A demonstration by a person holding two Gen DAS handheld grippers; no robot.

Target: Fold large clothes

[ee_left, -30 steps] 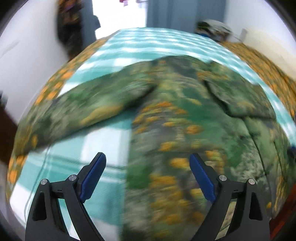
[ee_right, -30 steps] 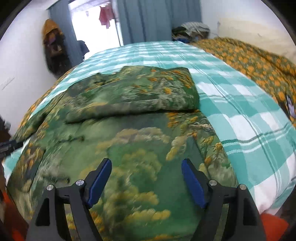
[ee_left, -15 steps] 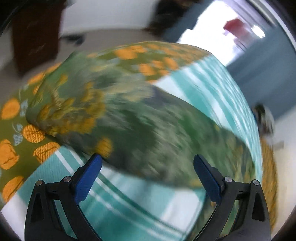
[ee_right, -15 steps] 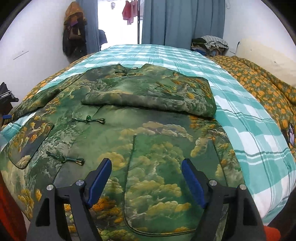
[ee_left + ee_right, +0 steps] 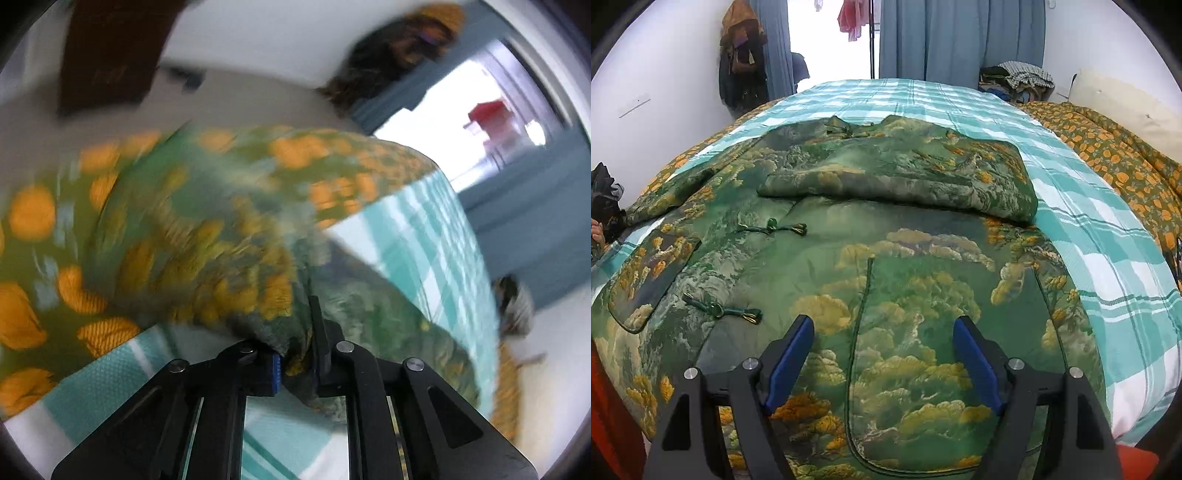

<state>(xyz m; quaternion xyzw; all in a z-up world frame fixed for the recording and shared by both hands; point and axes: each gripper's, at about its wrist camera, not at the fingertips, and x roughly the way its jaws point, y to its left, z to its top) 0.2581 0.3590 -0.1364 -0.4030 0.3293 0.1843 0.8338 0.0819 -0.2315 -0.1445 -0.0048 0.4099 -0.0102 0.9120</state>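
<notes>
My left gripper (image 5: 295,363) has just snapped closed and is pinching the cuff end of the green jacket's (image 5: 886,288) sleeve (image 5: 207,258) at the edge of the bed. The jacket lies spread on the checked sheet (image 5: 1089,221), its other sleeve folded across the chest. My right gripper (image 5: 882,363) hangs spread wide over the hem, holding nothing

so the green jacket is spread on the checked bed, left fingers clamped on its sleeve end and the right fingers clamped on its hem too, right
Not quite. The right gripper is open, its fingers apart over the green jacket, gripping nothing, as the right wrist view shows. The left gripper is indeed clamped on the sleeve end.
</notes>
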